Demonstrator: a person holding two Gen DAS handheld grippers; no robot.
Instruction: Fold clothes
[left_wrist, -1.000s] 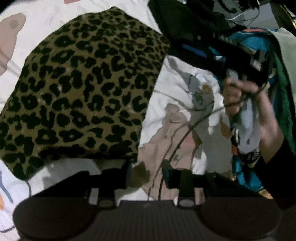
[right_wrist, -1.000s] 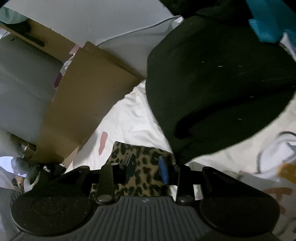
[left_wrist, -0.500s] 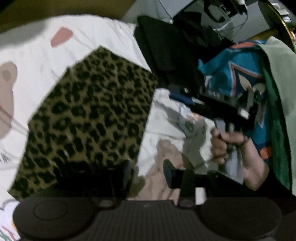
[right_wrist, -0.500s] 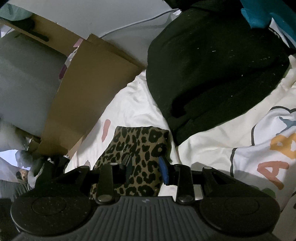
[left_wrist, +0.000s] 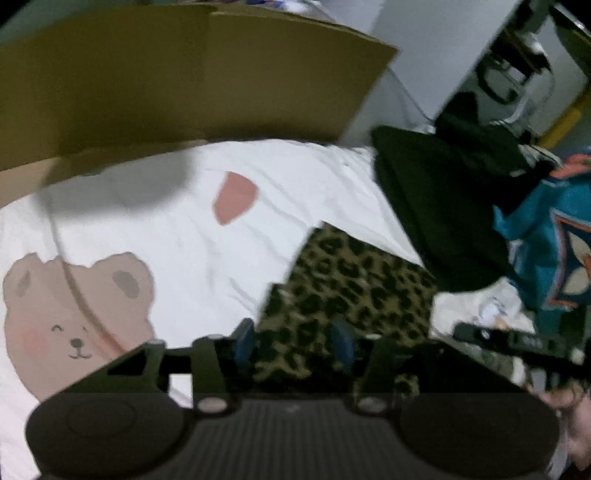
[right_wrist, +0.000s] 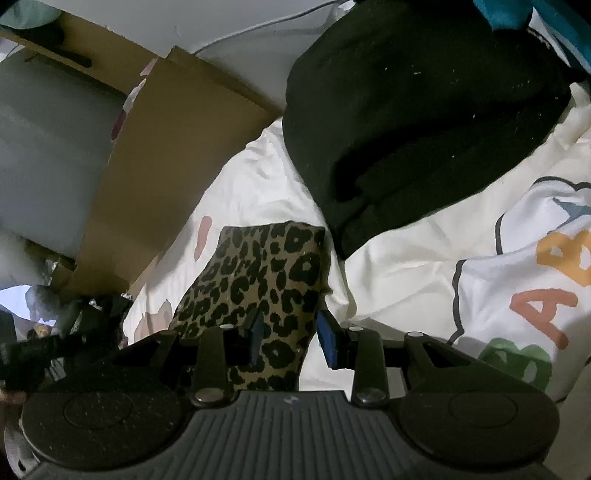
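While the leopard cloth lies folded on the bed sheet, both hand-held grippers hover at its near edge. Left hand-held gripper: fingers apart, cloth showing between them, contact unclear. Right hand-held gripper: fingers apart, holding nothing. Black garment just beyond the cloth; teal garment right; cardboard behind.

folded garment on bedsheet, clothes pile behind-right, cardboard behind-left
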